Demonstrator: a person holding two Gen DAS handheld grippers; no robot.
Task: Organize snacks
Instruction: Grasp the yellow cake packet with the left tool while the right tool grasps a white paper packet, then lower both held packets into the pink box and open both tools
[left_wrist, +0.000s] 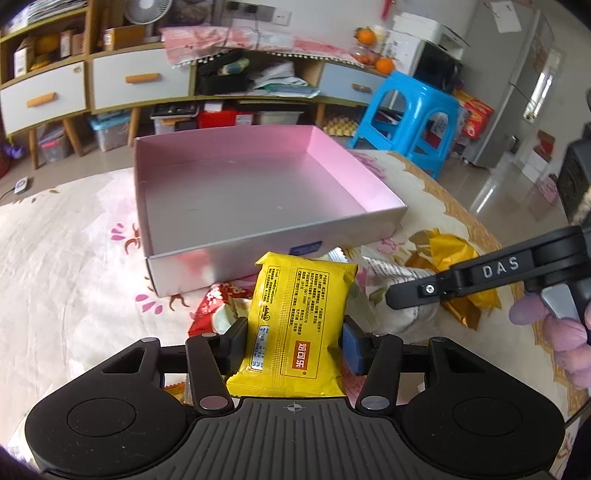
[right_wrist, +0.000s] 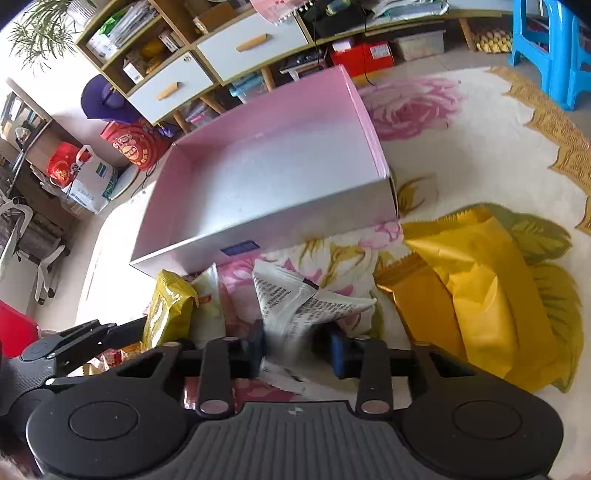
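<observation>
Clamped between the left gripper's pads stands a yellow foil snack packet with red print, upright, just in front of the shallow pink-lined cardboard box on the flowered cloth. Right of that packet, the right gripper pinches a white crinkled wrapper with black text; its lower part blurs between the jaws. Gold foil bags lie near the box's right corner, partly cut off.

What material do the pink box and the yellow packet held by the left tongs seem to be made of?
Pink box: probably cardboard with a smooth coated finish; thin straight walls, folded corners, soft sheen.
Yellow packet: likely glossy plastic film; it wrinkles, reflects light and has crimped ends.
</observation>
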